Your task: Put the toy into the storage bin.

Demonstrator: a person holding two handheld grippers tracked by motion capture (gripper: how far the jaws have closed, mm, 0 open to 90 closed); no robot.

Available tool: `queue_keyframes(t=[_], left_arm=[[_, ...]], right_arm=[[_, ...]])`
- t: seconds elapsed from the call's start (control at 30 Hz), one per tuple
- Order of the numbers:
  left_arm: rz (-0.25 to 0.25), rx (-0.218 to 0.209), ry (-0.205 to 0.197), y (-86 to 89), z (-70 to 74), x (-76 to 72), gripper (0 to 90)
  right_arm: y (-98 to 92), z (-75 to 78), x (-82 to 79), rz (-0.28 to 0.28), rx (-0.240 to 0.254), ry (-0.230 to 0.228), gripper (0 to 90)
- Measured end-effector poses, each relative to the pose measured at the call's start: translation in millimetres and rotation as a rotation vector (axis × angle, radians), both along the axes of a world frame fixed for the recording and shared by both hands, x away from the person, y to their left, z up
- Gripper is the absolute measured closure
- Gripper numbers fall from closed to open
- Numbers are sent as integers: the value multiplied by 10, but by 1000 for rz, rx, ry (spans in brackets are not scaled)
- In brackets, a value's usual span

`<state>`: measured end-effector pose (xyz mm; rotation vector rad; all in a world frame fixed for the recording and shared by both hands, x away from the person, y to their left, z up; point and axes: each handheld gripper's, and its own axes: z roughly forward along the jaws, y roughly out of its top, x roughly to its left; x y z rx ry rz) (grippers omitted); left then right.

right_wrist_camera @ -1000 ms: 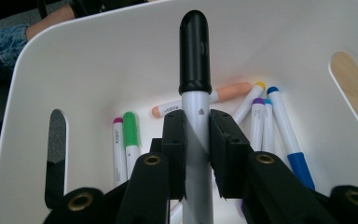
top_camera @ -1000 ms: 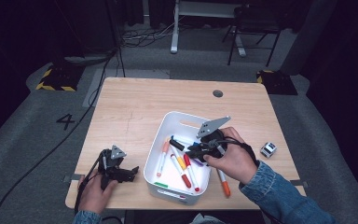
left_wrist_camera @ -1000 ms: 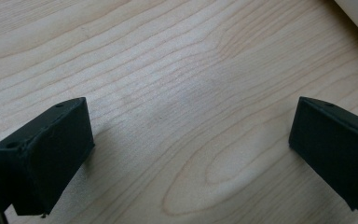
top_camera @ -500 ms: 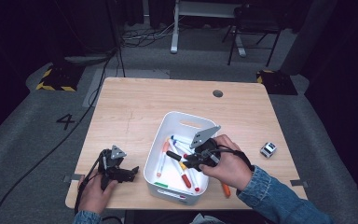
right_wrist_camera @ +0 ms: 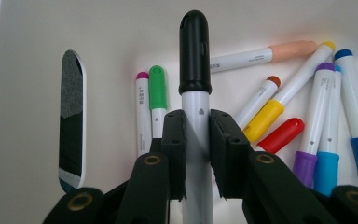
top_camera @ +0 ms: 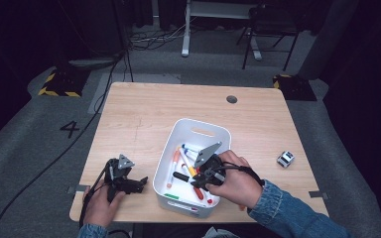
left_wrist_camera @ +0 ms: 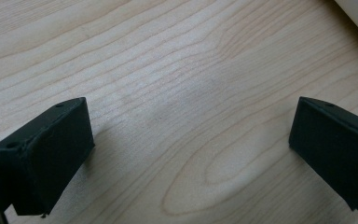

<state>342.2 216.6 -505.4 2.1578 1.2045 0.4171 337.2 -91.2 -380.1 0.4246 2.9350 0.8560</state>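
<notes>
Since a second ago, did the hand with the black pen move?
Yes. The right gripper with the black-capped marker came down and toward the near end of the white bin.

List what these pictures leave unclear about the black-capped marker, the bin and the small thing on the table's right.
- Black-capped marker: its rear end is hidden in the right gripper view by the right gripper.
- Bin: near-wall markers are covered in the high view by the hand.
- Small object: too small in the high view to identify.
- Marker print: too blurred to read in the right gripper view.

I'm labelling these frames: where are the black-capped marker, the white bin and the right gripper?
black-capped marker (right_wrist_camera: 195, 51), right gripper view, on its cap.
white bin (top_camera: 202, 125), high view, on its far rim.
right gripper (right_wrist_camera: 196, 140), right gripper view, between its fingertips.
</notes>
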Motion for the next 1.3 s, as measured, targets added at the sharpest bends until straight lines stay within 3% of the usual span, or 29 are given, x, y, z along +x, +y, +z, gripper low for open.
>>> queue_keyframes(t=[0.17,0.3,0.37,0.87,1.3], left_arm=[[0,0,0,0,0,0,0],[3,1,-1,0,1,-2,0],[1,2,-1,1,1,-1,0],[2,1,0,0,1,-2,0],[2,1,0,0,1,-1,0]], right_arm=[[36,-35,-15,11,-21,9,764],[31,-36,-16,-6,20,2,626],[4,-1,-32,-45,34,6,565],[-420,292,-34,-134,133,-76,548],[-854,406,-52,-233,179,-77,538]])
